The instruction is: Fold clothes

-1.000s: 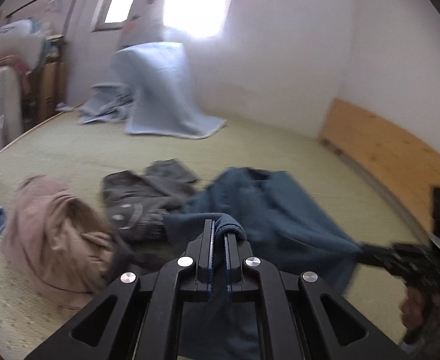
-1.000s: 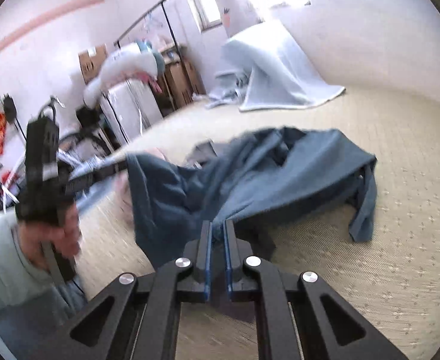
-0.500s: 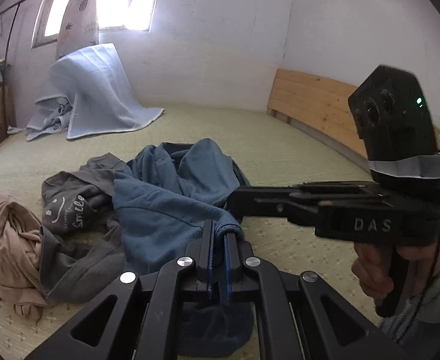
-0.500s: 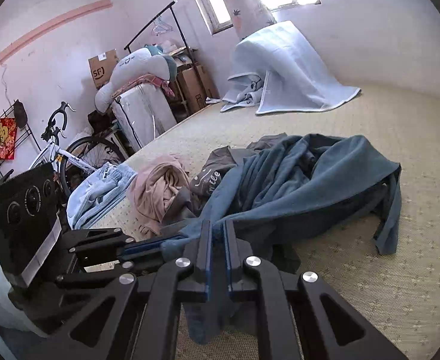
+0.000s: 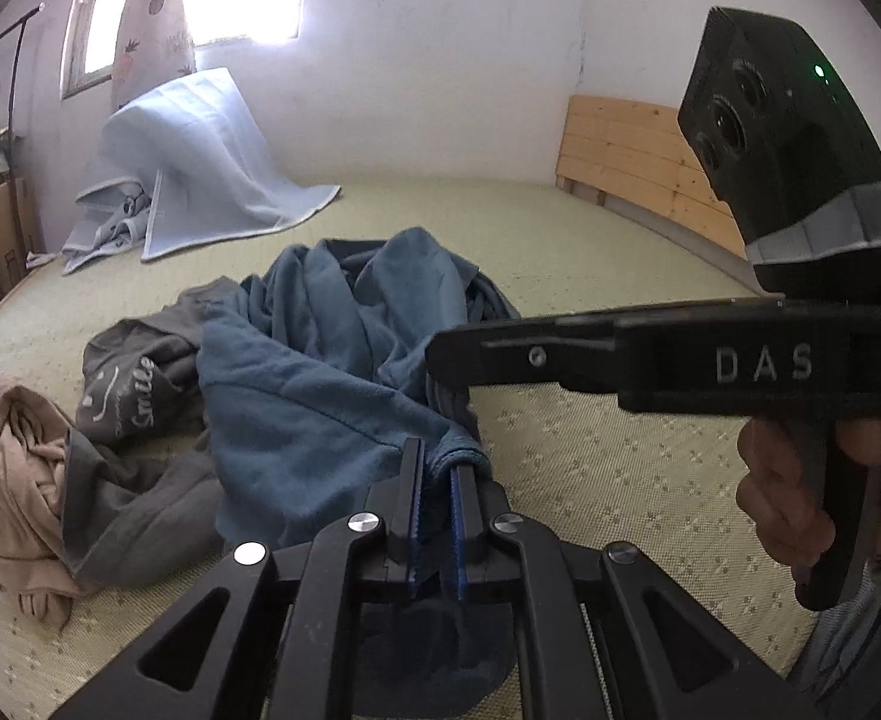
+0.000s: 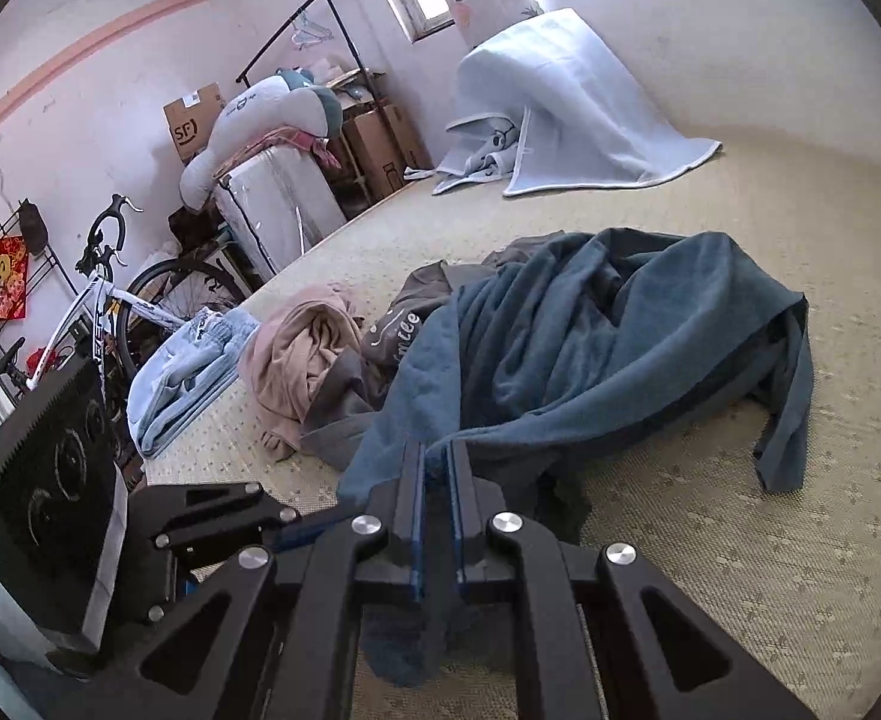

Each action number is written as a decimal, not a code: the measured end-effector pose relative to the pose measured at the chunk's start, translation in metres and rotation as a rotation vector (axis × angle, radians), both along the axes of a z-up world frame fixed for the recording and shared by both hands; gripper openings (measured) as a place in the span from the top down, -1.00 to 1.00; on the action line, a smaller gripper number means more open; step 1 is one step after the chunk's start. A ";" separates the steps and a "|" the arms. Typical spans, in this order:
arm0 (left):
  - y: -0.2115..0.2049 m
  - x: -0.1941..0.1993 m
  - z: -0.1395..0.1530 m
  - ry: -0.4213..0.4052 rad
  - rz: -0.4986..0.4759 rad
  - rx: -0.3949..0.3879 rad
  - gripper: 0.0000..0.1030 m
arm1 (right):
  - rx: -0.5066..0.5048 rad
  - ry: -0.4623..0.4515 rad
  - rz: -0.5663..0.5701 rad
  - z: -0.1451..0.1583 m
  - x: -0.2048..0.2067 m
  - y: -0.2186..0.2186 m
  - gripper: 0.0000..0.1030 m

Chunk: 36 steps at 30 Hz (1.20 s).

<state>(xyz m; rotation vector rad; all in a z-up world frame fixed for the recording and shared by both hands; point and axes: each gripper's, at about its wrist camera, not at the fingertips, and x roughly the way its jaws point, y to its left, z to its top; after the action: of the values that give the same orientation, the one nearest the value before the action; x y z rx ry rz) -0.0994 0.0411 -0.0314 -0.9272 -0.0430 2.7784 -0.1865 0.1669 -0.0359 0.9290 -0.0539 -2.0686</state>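
Blue garment [image 6: 608, 354] heaped near the middle of the woven mat [image 6: 770, 570], the largest of the loose clothes, 1 sleeve trailing off toward the mat's right side in the right wrist view. Front edge lifted off the mat and pinched at 2 points.

Pale blue blanket [image 6: 566, 102] draped over something at the mat's far edge, under the window. Wooden board [image 5: 632, 162] along the far right edge in the left wrist view.

Grey garment [image 5: 134, 384] with white lettering lying partly under the blue one, on its left. Pink-beige garment [image 5: 8, 480] crumpled just beside the grey one, touching it. Light denim piece [image 6: 188, 372] folded at the mat's left edge, beside the pink-beige one.

Left gripper [image 5: 437, 480] with fingers narrow, clamped on a rolled hem of the blue garment, cloth hanging below. Right gripper [image 6: 437, 468] with fingers likewise narrow, gripping another fold of the same front edge. Grippers close together, the right one crossing the left wrist view, a hand [image 5: 788, 498] wrapped round its handle.
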 end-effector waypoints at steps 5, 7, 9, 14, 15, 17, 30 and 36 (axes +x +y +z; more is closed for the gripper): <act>0.007 -0.005 -0.007 -0.022 0.010 -0.029 0.72 | 0.024 -0.020 0.029 -0.006 -0.003 -0.004 0.89; 0.009 -0.009 -0.014 -0.048 0.009 -0.044 0.69 | 0.052 -0.029 0.044 -0.011 -0.003 -0.005 0.89; 0.010 -0.013 -0.022 -0.078 0.007 -0.060 0.69 | 0.091 -0.034 0.054 -0.018 -0.004 -0.005 0.88; 0.010 -0.023 -0.042 -0.153 0.007 -0.098 0.69 | 0.212 -0.061 0.054 -0.045 -0.011 -0.001 0.84; 0.010 -0.024 -0.045 -0.162 0.008 -0.105 0.70 | 0.235 -0.064 0.054 -0.049 -0.012 -0.001 0.83; 0.009 -0.027 -0.049 -0.179 0.007 -0.118 0.73 | 0.269 -0.068 0.054 -0.056 -0.014 0.002 0.82; 0.008 -0.031 -0.058 -0.224 0.013 -0.141 0.77 | 0.385 0.073 0.167 -0.053 0.006 0.009 0.06; 0.005 -0.031 -0.055 -0.225 0.010 -0.125 0.77 | 0.612 0.417 0.168 -0.050 0.038 0.006 0.06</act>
<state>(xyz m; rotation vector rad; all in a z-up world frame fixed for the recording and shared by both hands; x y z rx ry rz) -0.1302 0.0461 -0.0865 -1.2702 0.0920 2.6977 -0.1480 0.1727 -0.0858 0.7880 0.8877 -2.1066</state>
